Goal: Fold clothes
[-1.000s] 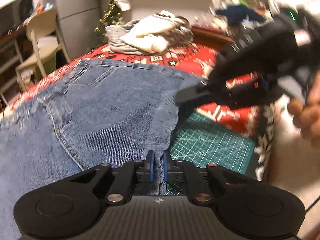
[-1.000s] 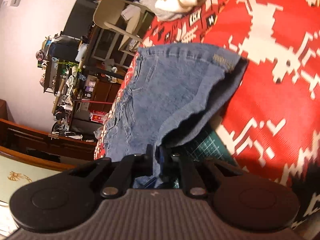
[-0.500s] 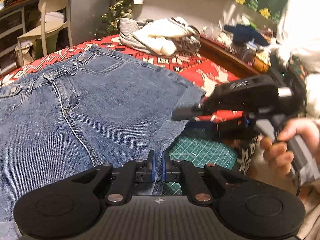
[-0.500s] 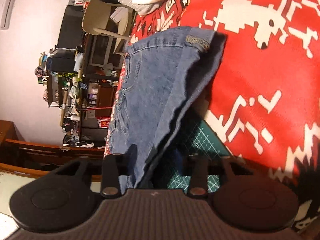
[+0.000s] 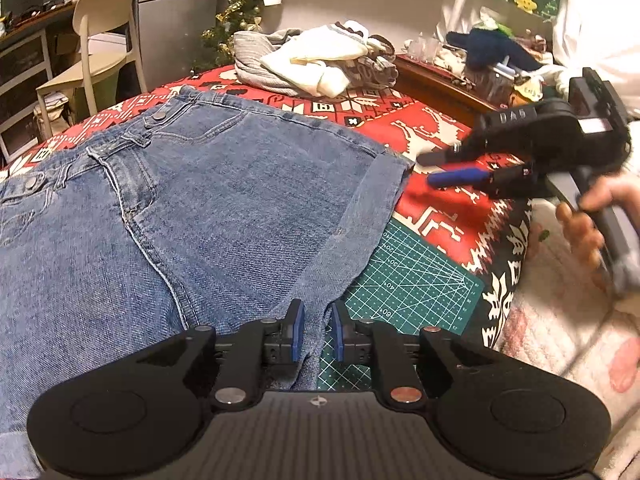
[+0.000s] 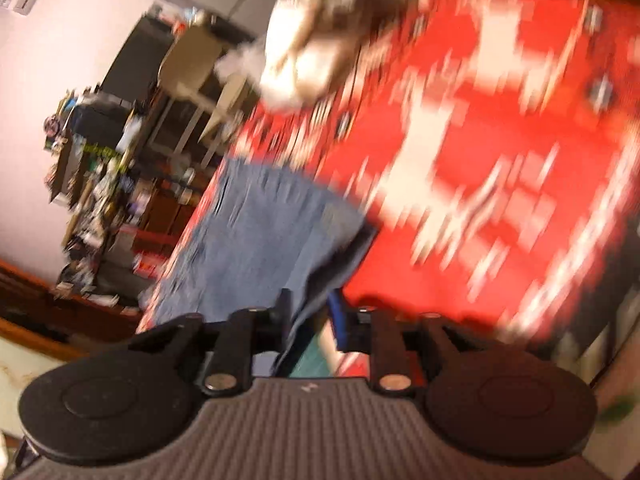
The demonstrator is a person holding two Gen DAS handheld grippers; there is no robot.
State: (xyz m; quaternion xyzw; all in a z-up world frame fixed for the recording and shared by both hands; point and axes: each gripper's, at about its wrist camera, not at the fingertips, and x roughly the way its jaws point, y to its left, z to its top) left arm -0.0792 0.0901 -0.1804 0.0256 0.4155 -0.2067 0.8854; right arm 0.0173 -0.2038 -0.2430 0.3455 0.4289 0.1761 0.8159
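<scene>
Blue jeans (image 5: 200, 208) lie spread flat on the red patterned cloth (image 5: 440, 208), waistband toward the far left. My left gripper (image 5: 316, 332) is at their near edge. Its jaws are opening, a narrow gap shows, and the denim hem runs loosely between the blue pads. My right gripper (image 5: 426, 169), held by a hand (image 5: 588, 220), hovers just right of the jeans' far right corner. Its jaws are opening with nothing between them. The right wrist view is motion-blurred: the right gripper (image 6: 310, 316) stands apart there, the jeans (image 6: 272, 240) lying beyond its fingers.
A green cutting mat (image 5: 412, 280) shows beside the jeans' near right edge. A pile of pale clothes (image 5: 316, 64) sits at the far side of the cloth. A cluttered wooden ledge (image 5: 440, 76) runs behind on the right, and a chair (image 5: 100, 40) stands far left.
The right gripper let go of the jeans' edge and drew away to the right. The lifted edge now lies flat. The left jaws have parted slightly.
</scene>
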